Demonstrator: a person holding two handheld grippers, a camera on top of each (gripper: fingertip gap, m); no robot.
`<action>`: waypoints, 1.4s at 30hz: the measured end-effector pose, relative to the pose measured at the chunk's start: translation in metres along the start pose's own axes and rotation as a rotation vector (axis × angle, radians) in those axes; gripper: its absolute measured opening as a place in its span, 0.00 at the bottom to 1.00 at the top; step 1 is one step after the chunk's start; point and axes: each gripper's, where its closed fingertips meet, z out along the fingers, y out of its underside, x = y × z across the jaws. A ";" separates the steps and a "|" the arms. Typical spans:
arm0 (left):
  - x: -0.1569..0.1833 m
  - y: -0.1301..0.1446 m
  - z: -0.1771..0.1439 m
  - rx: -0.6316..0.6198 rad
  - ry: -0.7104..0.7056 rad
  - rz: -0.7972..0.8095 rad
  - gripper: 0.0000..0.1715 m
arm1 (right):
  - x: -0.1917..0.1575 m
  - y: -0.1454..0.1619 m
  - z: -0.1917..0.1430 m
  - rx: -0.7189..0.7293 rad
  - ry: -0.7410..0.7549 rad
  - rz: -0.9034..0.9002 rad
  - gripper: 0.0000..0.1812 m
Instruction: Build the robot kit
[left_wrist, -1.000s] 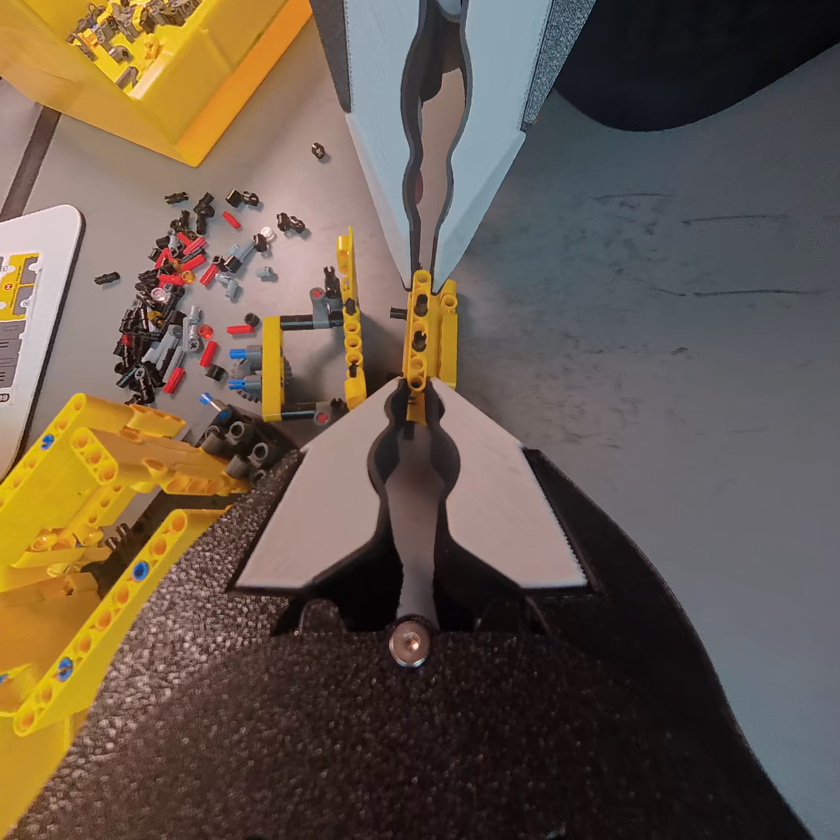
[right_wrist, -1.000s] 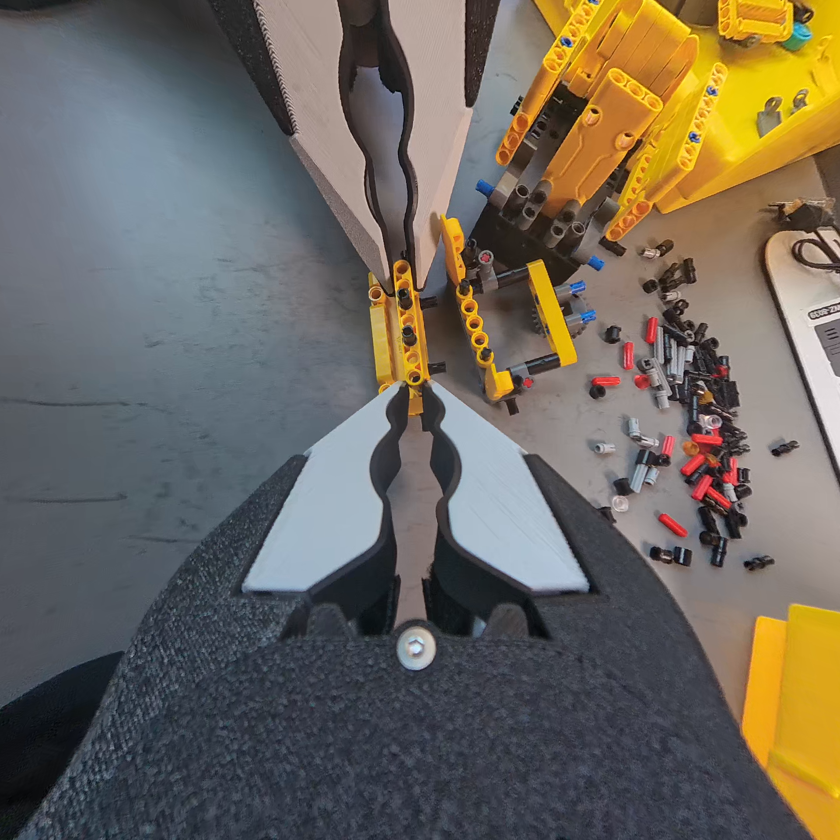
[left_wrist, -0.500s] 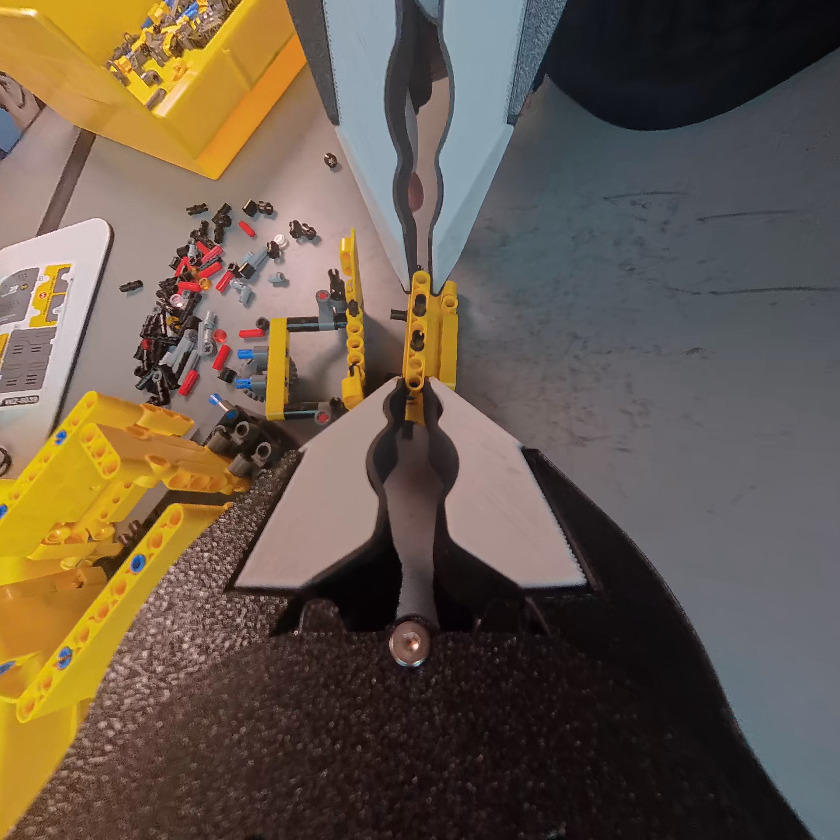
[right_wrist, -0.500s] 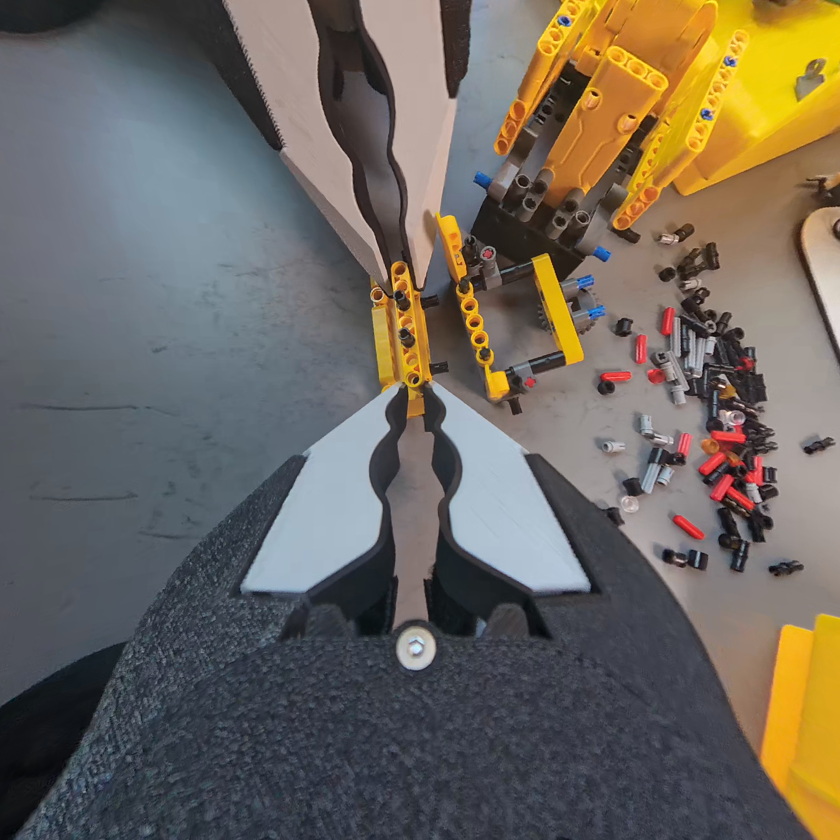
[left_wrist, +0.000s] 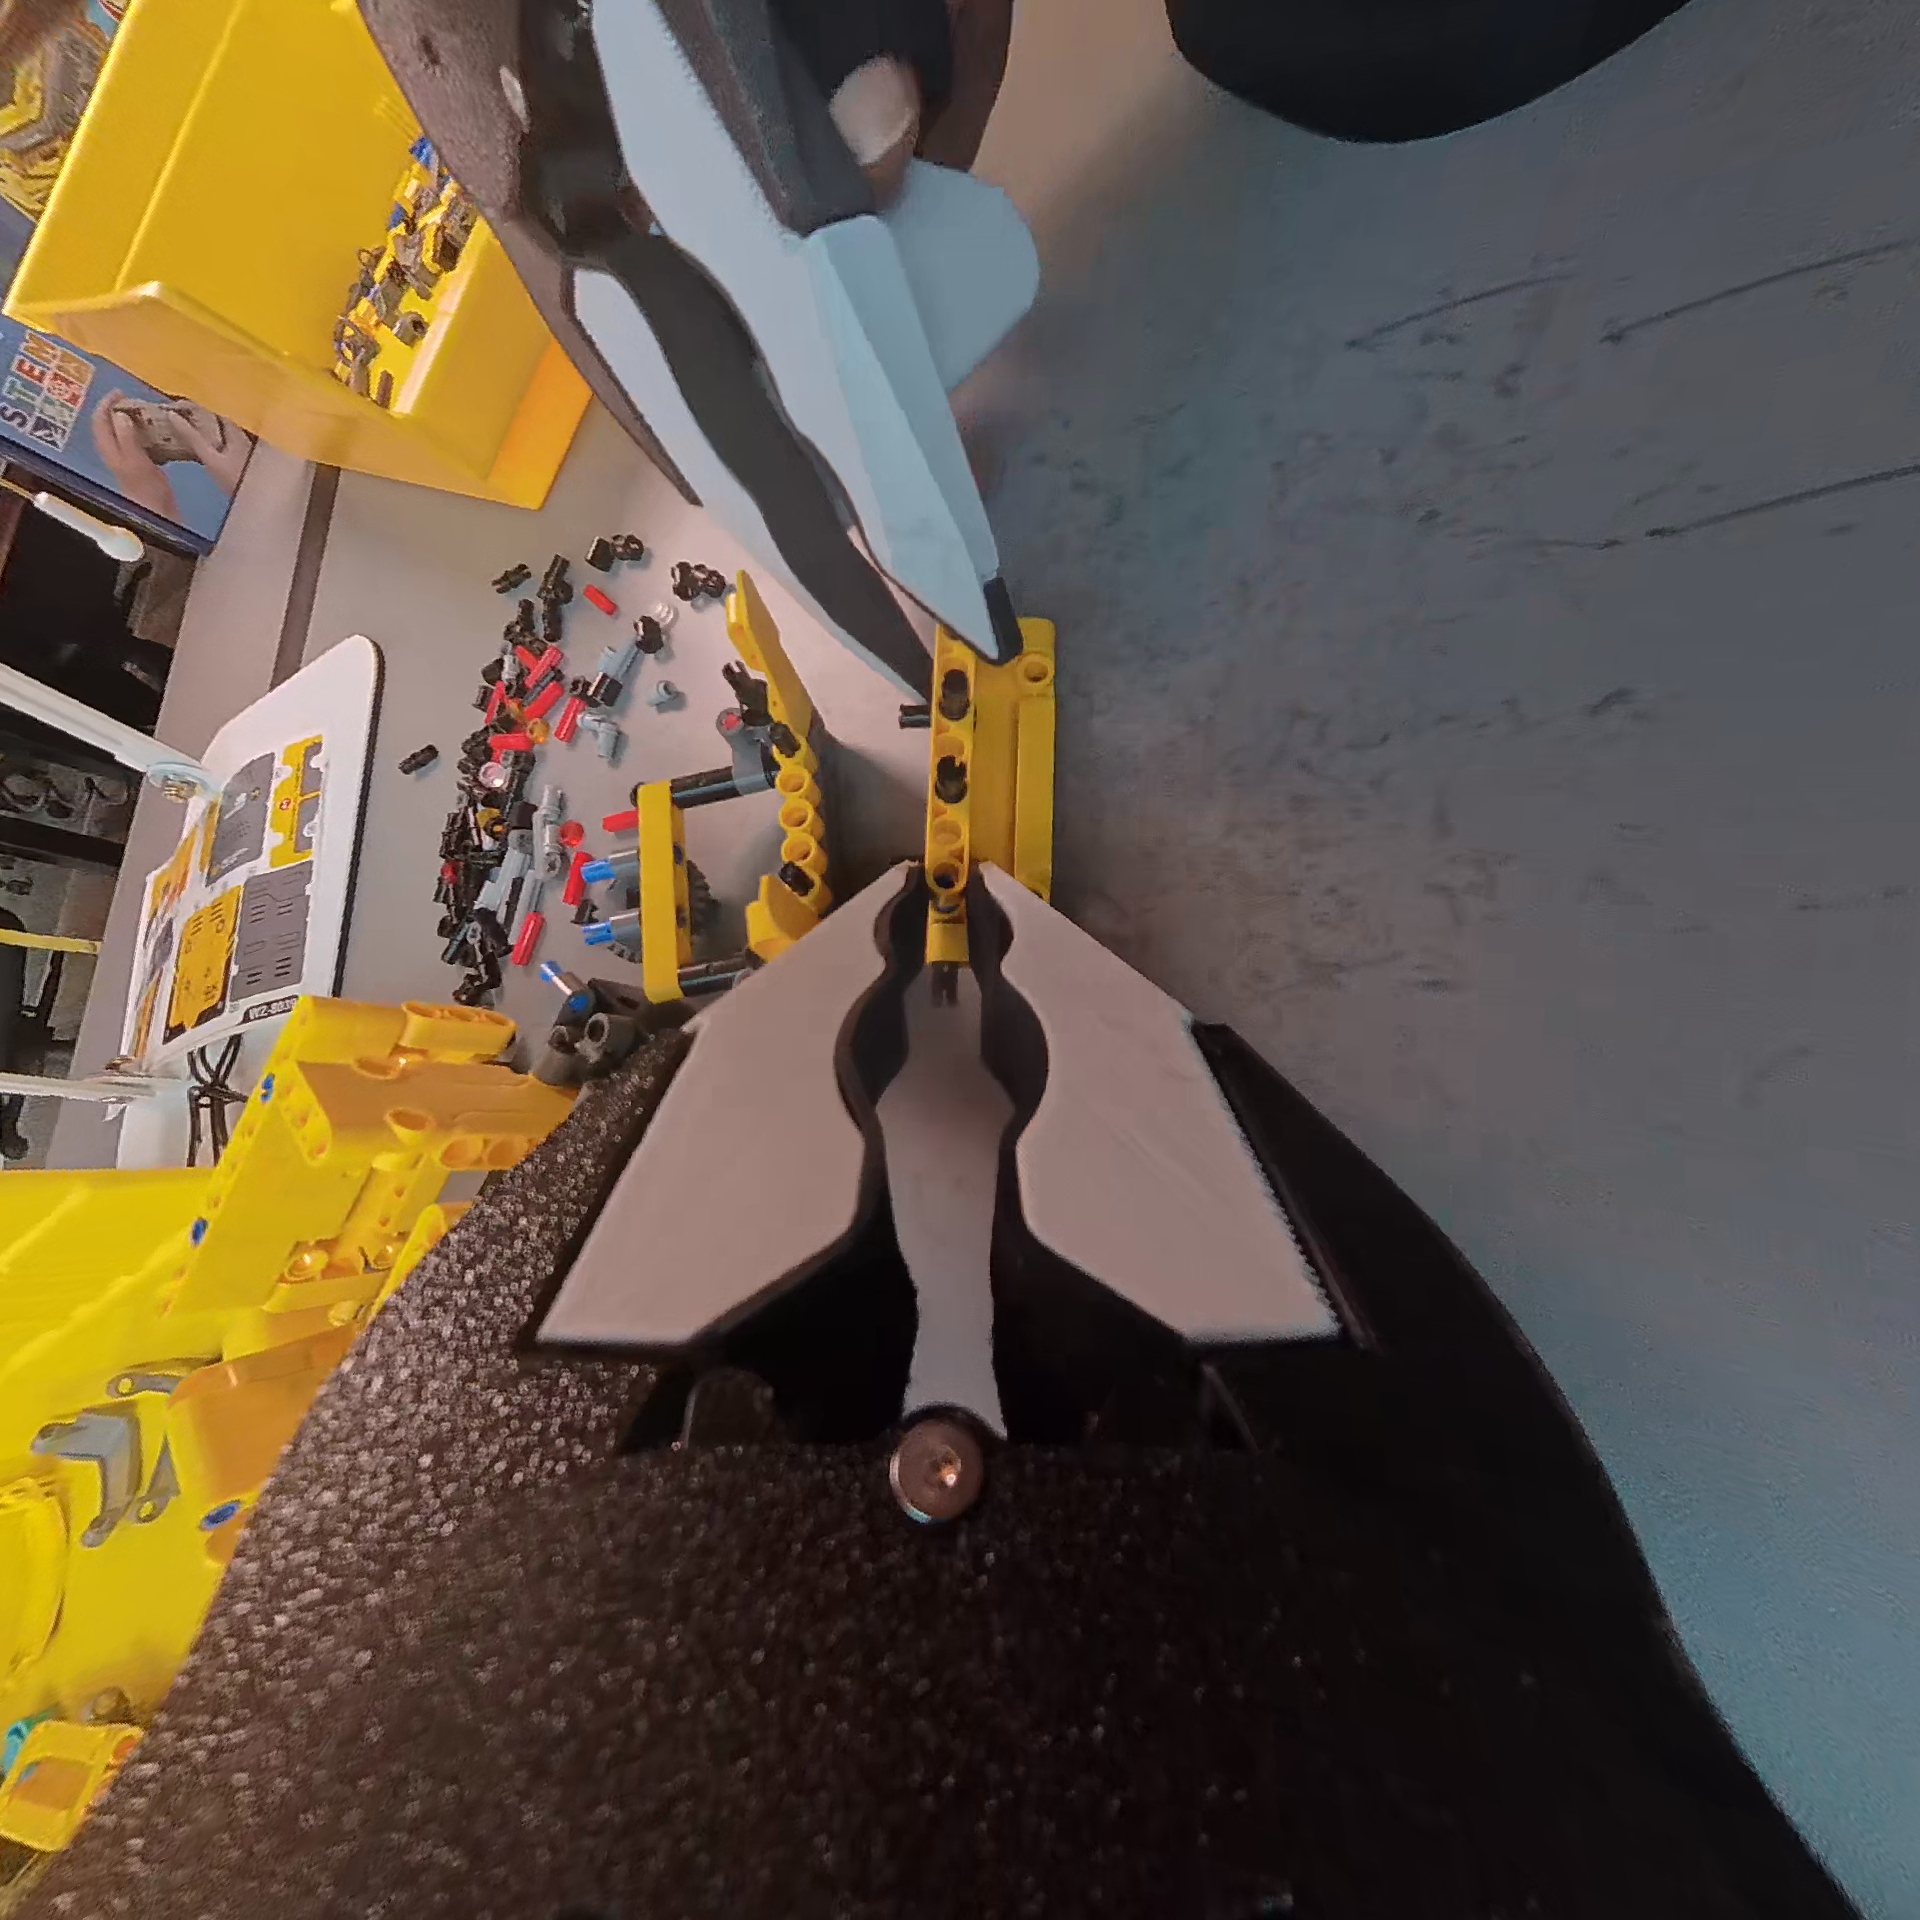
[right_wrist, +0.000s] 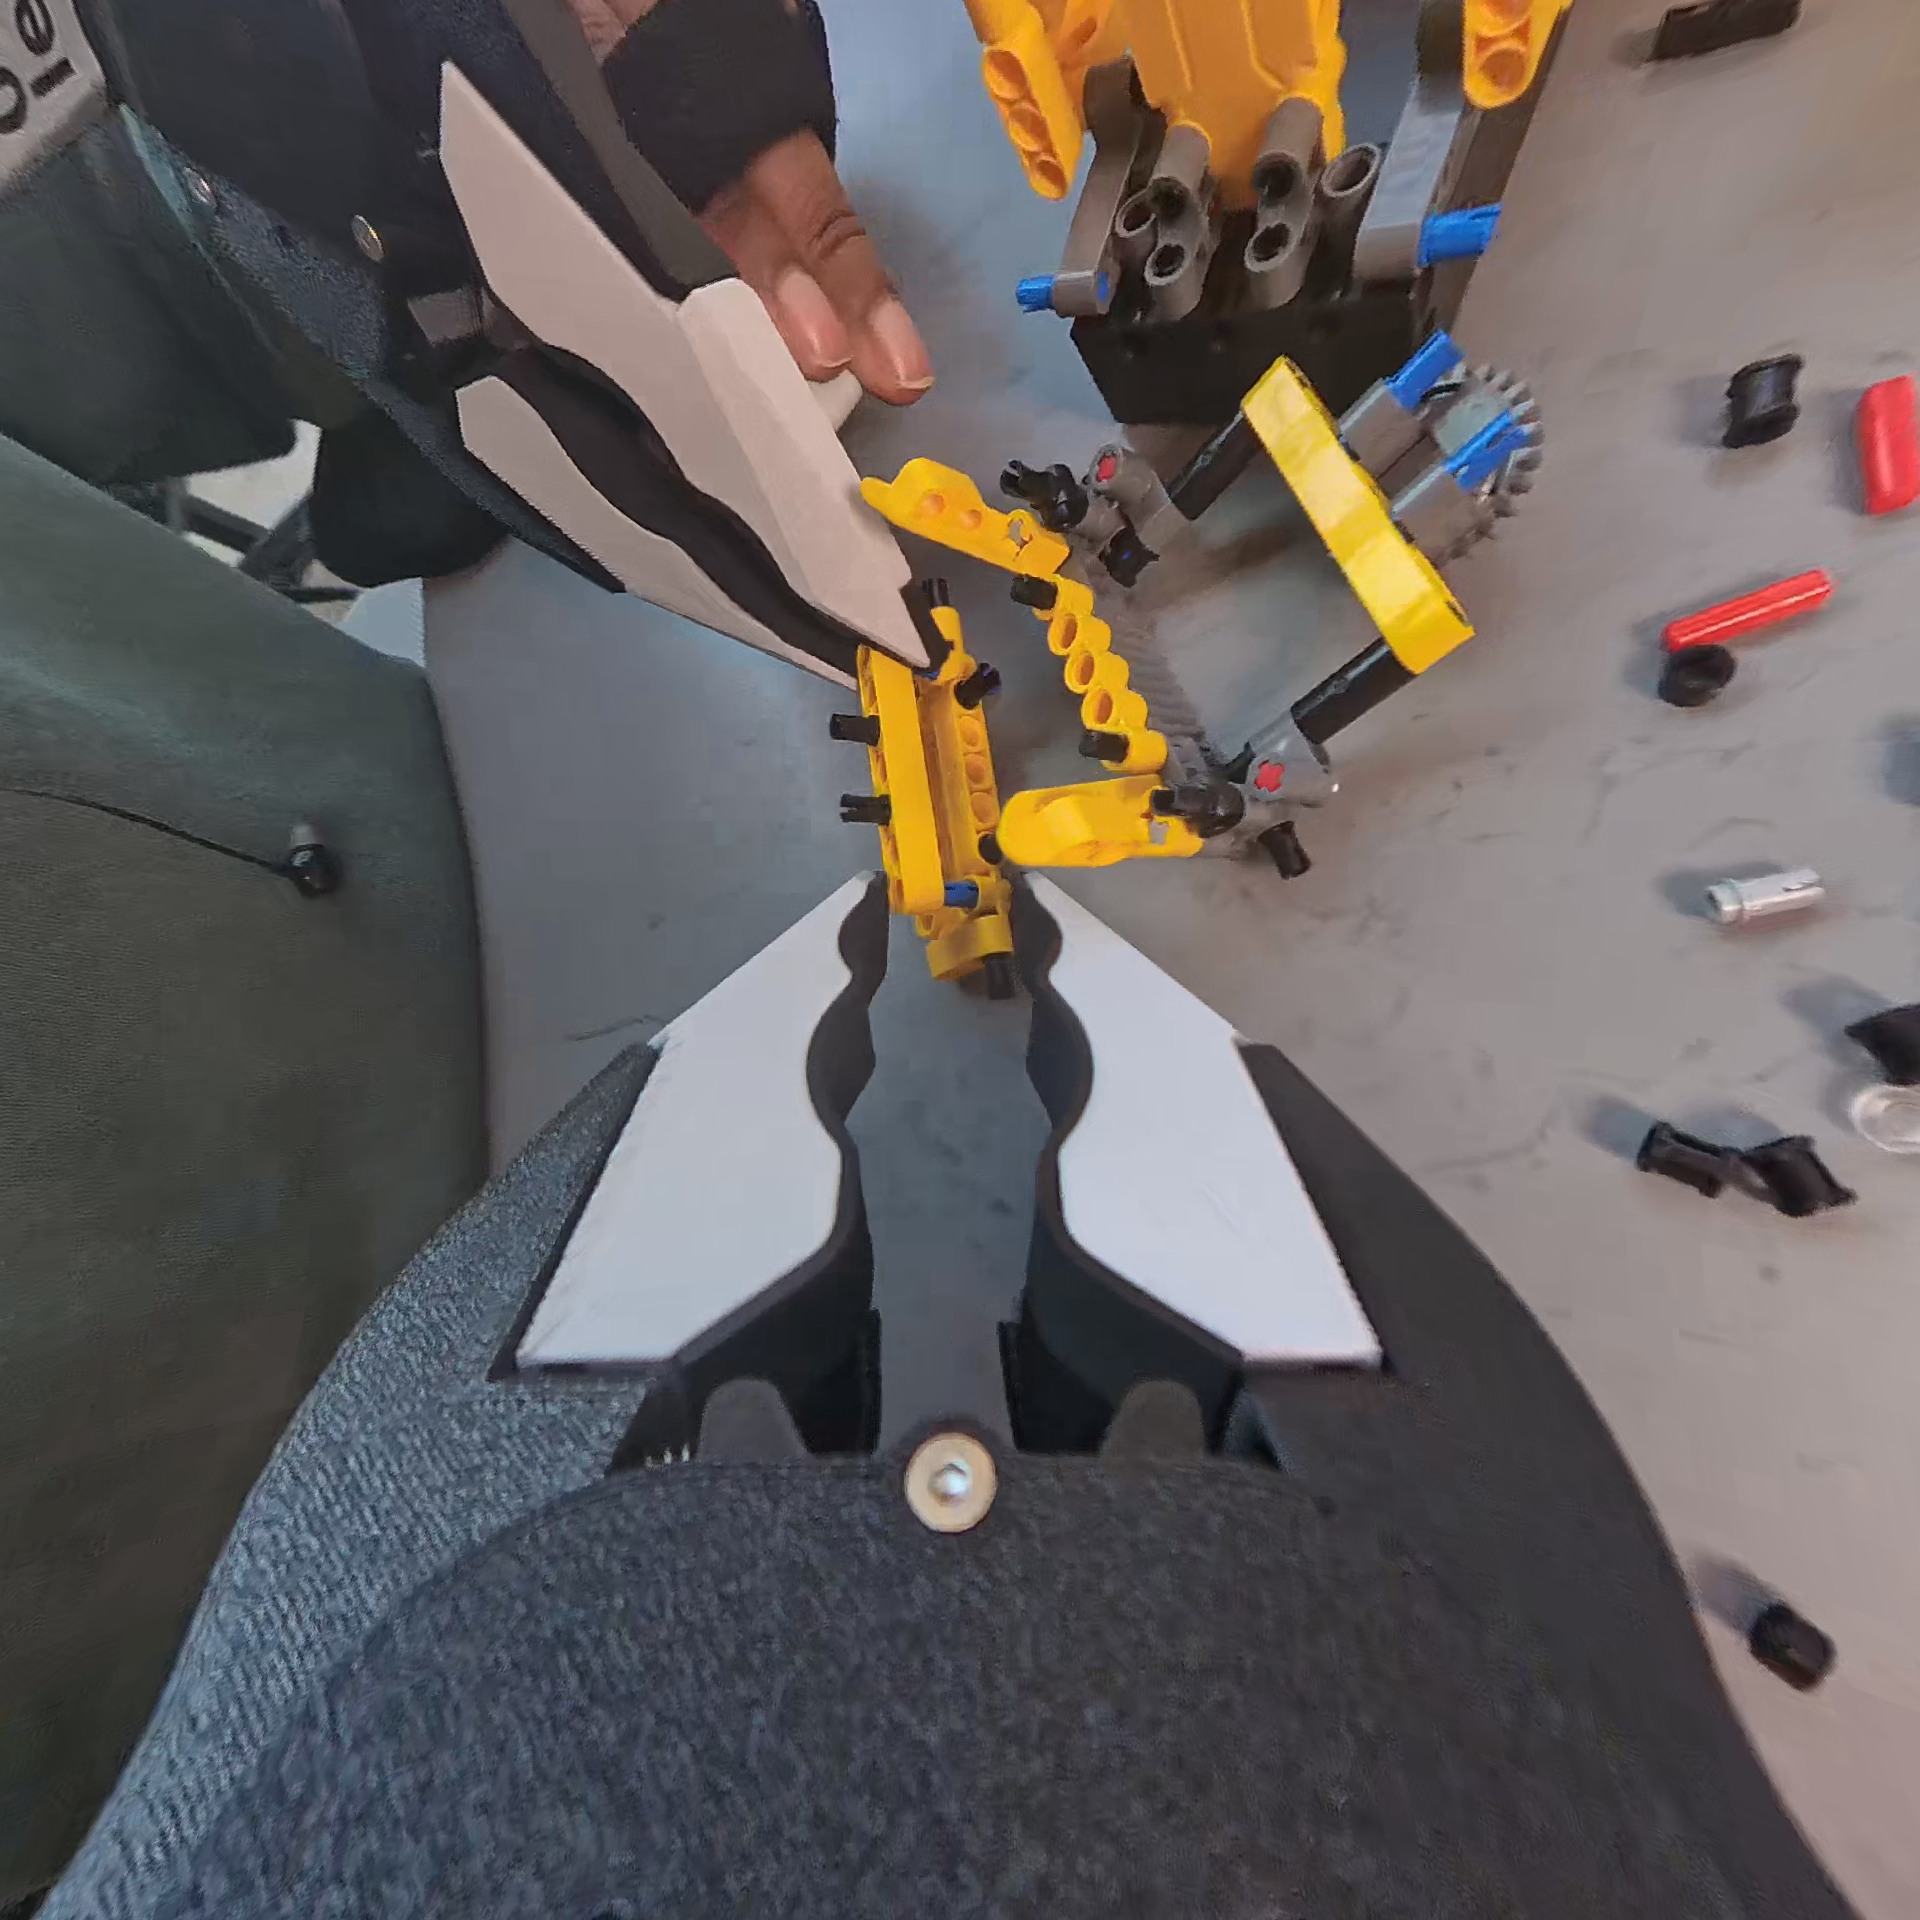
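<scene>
A small yellow beam assembly (left_wrist: 987, 769) with black pins is held just above the grey table, between both grippers. My left gripper (left_wrist: 945, 883) is shut on its near end. My right gripper (left_wrist: 951, 649) comes in from above, rolled on its side, and clasps the far end. In the right wrist view the assembly (right_wrist: 935, 769) sits with its end between my right gripper's (right_wrist: 951, 888) fingers, which close on its sides. The left gripper (right_wrist: 914, 649) holds the other end there, with a person's fingers (right_wrist: 831, 270) behind it.
A frame of yellow beams with a grey gear (left_wrist: 727, 831) (right_wrist: 1351, 520) lies close beside the assembly. A pile of small pins (left_wrist: 509, 790) lies to the left of it. A large yellow model (left_wrist: 364, 1122), a yellow bin (left_wrist: 312, 260) and an instruction sheet (left_wrist: 249, 852) lie to the left. One gripper's finger ends stand about 4 cm off the other's.
My right gripper has rolled sideways and dropped closer to the table, its jaws wider around the assembly. The assembly has turned with it. My left gripper keeps its hold.
</scene>
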 end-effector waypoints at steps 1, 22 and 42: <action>0.000 0.000 0.000 0.000 0.004 -0.005 0.04 | 0.000 0.000 0.000 -0.014 -0.034 0.032 0.13; 0.014 -0.006 -0.006 0.047 0.208 -0.231 0.04 | -0.018 -0.003 -0.011 0.018 -0.003 -0.279 0.13; 0.013 -0.008 -0.003 0.014 0.166 -0.203 0.04 | -0.016 0.003 -0.005 -0.099 0.406 -0.717 0.07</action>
